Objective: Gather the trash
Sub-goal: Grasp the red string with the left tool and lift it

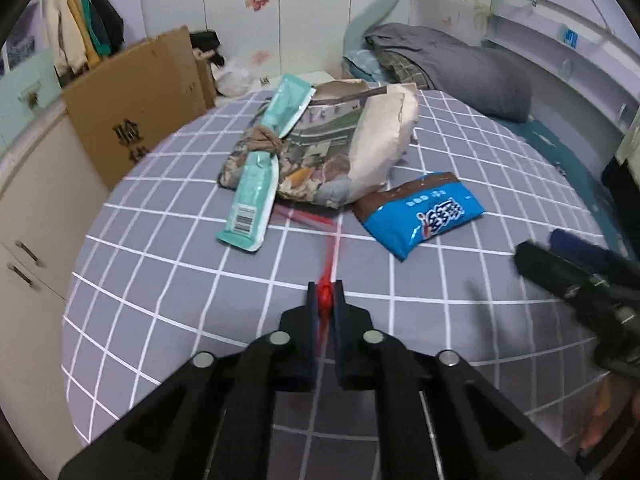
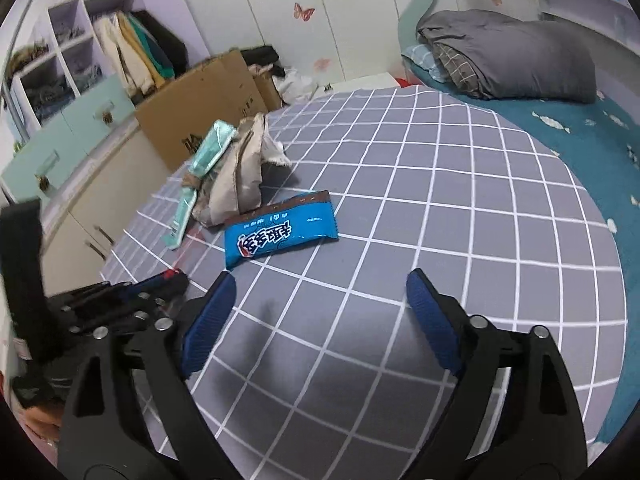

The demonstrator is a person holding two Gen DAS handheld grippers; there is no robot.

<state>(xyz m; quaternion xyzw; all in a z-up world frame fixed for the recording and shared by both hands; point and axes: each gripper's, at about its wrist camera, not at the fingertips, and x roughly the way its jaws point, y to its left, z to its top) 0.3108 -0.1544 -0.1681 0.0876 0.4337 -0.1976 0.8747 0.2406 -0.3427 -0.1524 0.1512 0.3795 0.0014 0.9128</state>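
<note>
A: Left wrist view: we see three pieces uncollected on the grey checked bench: a crumpled printed paper bag, a long teal plastic wrapper lying across it, and a blue foil snack packet beside it. The left tool is pressed together, pinching a thin red plastic strip.

B: Right wrist view: the right tool stands spread and holds nothing, the blue foil snack packet just ahead. We judge collection barely begun.
</note>
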